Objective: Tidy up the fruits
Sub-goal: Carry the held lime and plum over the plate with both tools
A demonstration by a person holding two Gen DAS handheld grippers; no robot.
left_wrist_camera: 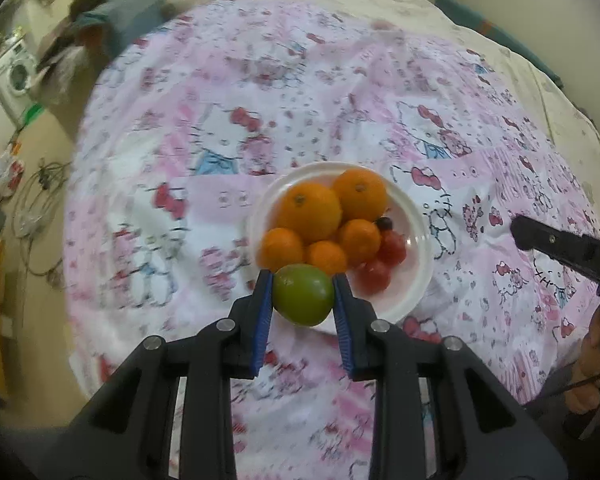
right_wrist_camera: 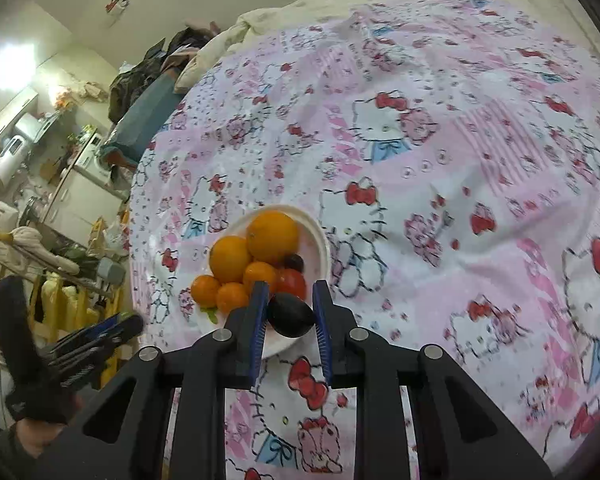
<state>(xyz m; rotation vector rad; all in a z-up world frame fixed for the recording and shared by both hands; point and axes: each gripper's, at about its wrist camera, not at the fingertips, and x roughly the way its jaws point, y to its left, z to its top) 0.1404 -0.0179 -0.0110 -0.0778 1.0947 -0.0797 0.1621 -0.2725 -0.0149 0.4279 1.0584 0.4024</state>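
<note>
We find left gripper (left_wrist_camera: 302,294) clenched on lime (left_wrist_camera: 303,294), right gripper (right_wrist_camera: 290,312) clenched on dark plum (right_wrist_camera: 291,316). Both fruits sit directly over plate (left_wrist_camera: 418,256) near rim; we judge straight-down release.

White plate (left_wrist_camera: 418,276) sits on the pink cartoon bedspread, piled up: two big oranges (left_wrist_camera: 310,211) at the far side, three small ones (left_wrist_camera: 282,249) nearer, two red tomatoes (left_wrist_camera: 392,246) on the right, and a small dark fruit (left_wrist_camera: 384,223), maybe a grape. A green lime (left_wrist_camera: 303,294) and a dark plum-like fruit (right_wrist_camera: 291,316) are both held up over the near rim.
</note>
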